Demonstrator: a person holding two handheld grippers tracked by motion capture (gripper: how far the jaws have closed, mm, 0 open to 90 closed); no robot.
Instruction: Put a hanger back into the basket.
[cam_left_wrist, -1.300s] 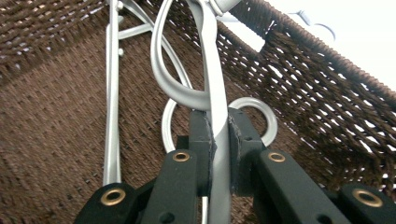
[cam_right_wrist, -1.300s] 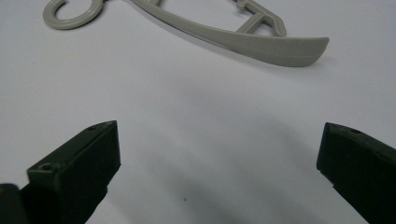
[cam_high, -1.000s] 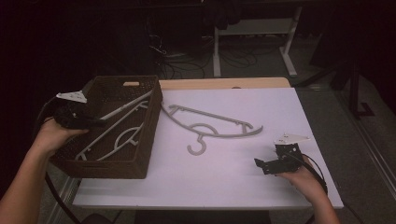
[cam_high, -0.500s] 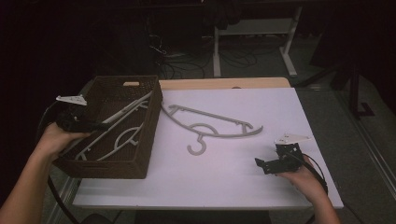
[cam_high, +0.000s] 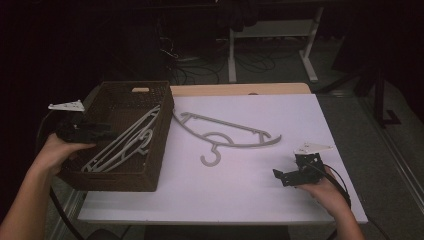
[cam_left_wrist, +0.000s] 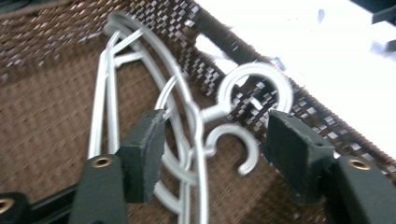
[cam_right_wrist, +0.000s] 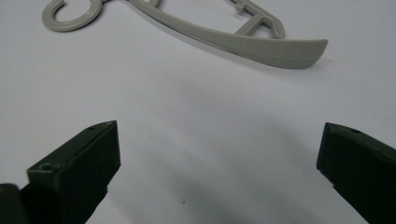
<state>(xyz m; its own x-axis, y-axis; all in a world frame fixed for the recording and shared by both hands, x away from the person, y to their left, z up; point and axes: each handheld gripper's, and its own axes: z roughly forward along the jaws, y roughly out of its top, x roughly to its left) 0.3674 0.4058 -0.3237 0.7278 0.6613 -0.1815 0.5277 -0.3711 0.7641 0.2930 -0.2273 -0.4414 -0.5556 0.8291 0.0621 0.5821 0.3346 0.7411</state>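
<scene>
Hangers are being gathered into a basket here, judging by how things lie. Nearest the person, at about four o'clock on the white table (cam_high: 240, 195), the right gripper (cam_high: 276, 175) rests low on the surface with its jaws spread wide and nothing between them; it seems to be waiting its turn, aimed toward the loose grey hanger (cam_high: 227, 136) that lies flat near the table's centre, hook pointing toward six o'clock. At about nine o'clock the left gripper (cam_high: 111, 134) reaches over the near left rim of the dark woven basket (cam_high: 115, 181). Its jaws have just been opening, and in the left gripper view the pads (cam_left_wrist: 142, 154) stand apart on either side of the pale stacked hangers (cam_left_wrist: 187, 140) without pressing them, so the hanger it brought looks released. Those hangers lie slanted along the basket floor, hooks toward the table-side wall, probably so they nest. Farther off, past twelve o'clock, desk legs (cam_high: 312, 45) and cables sit in the dark.
</scene>
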